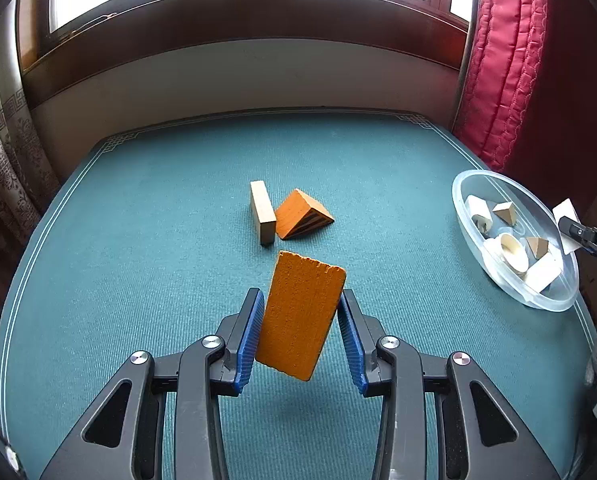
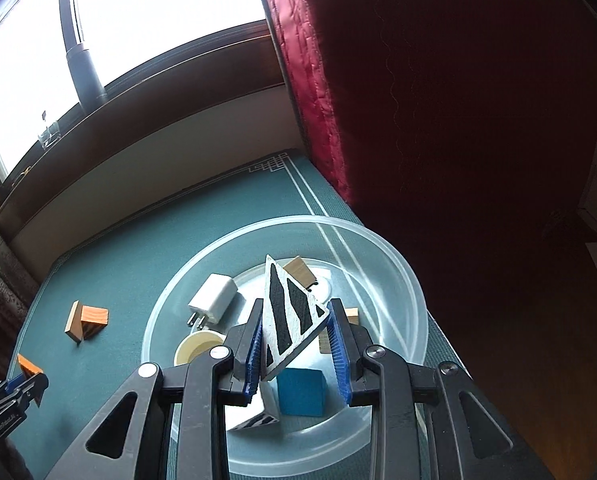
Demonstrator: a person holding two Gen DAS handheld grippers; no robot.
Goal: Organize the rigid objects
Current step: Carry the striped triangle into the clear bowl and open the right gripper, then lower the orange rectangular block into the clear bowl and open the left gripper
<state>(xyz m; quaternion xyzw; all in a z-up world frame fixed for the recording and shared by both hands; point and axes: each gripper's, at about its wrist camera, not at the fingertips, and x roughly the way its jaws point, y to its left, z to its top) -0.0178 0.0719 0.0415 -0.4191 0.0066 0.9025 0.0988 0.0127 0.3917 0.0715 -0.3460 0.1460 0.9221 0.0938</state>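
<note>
While gripped: two blocks (image 1: 300, 314) (image 2: 288, 316).

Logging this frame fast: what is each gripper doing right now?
Left gripper: closed on the orange block, held above the table.
Right gripper: closed on the white striped wedge, over the clear bowl.

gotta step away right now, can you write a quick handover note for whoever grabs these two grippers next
Left gripper: shut on the orange block, held tilted above the green table.
Right gripper: shut on the white striped wedge, held over the clear bowl.
Done: in the bowl lie a white charger, a tape roll, a blue cube, another striped wedge and small wooden pieces.
Left: release the wedge into the bowl, bring the orange block over, then collect the plain wood block and orange wedge mid-table.
</note>
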